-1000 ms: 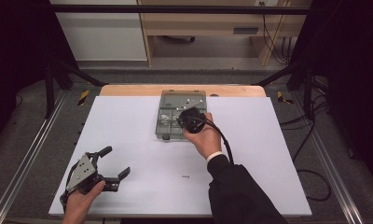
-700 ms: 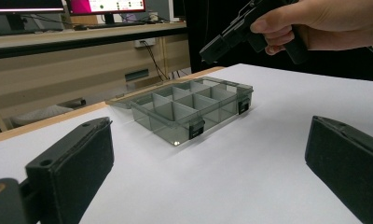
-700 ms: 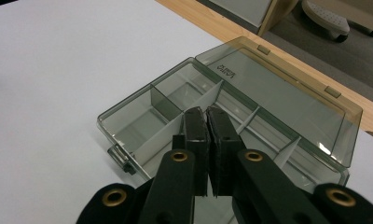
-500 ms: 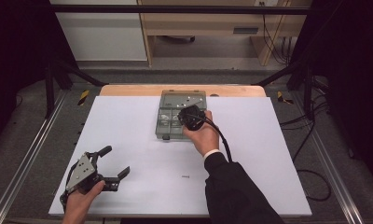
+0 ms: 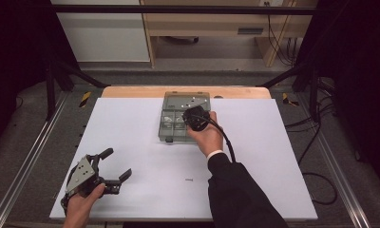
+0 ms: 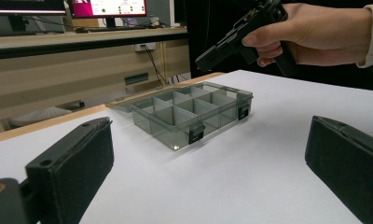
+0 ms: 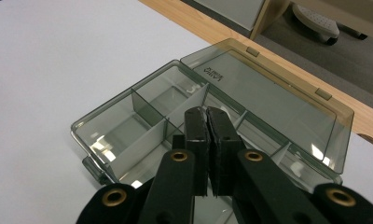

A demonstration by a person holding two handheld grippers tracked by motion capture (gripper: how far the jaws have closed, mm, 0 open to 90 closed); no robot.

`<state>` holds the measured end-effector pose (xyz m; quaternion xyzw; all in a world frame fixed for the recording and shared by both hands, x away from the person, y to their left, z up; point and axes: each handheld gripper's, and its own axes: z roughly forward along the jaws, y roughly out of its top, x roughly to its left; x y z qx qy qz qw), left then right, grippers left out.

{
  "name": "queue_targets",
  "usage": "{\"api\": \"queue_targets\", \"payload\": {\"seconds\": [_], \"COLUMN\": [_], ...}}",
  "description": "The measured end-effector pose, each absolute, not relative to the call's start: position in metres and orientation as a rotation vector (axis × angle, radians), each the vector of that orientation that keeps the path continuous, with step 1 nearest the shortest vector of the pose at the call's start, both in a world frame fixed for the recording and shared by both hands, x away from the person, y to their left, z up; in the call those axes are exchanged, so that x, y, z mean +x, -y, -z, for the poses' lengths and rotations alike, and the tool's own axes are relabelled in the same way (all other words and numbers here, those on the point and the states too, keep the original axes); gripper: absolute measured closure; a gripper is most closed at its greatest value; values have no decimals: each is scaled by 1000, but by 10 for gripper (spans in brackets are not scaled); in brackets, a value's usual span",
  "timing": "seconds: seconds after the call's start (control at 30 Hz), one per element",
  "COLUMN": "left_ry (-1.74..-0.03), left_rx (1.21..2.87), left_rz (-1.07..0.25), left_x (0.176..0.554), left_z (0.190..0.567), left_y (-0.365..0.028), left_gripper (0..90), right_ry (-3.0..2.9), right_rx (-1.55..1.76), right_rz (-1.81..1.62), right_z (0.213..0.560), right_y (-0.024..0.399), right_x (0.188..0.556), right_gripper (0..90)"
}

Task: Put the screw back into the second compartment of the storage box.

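Observation:
A smoky clear compartment box (image 5: 171, 124) lies open at the table's far middle, its lid (image 5: 185, 99) folded flat behind it. My right gripper (image 5: 188, 115) hovers just above the box's right-hand compartments. Its jaws are pressed shut, and I see nothing between them in the right gripper view (image 7: 207, 114). The compartments under it (image 7: 128, 121) look empty. My left gripper (image 5: 116, 164) rests open near the front left corner, its wide-apart jaws (image 6: 210, 140) facing the box (image 6: 194, 109). The right gripper (image 6: 217, 51) shows there above the box.
A small screw (image 5: 190, 180) lies alone on the white tabletop (image 5: 254, 161) in front of the right forearm. A wooden strip (image 5: 131, 91) runs along the table's far edge. Metal rails flank both sides, and cables trail on the floor at the right.
The right hand has shifted very slightly over the box, jaws still shut. The left gripper has stayed where it was.

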<state>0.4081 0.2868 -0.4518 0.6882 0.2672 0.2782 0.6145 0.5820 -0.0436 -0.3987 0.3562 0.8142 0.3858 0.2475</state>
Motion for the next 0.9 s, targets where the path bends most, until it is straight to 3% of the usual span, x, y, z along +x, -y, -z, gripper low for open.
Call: {"api": "queue_targets", "payload": {"seconds": [0.9], "left_ry": [-609], "left_rx": [1599], "left_rz": [-640], "left_x": [408], "left_z": [452], "left_y": [-286], "left_gripper": [10], "right_ry": [-2185], "right_rx": [1055], "right_rz": [-1082], "right_z": [434], "right_y": [26], "right_x": [616], "right_gripper": [879]}}
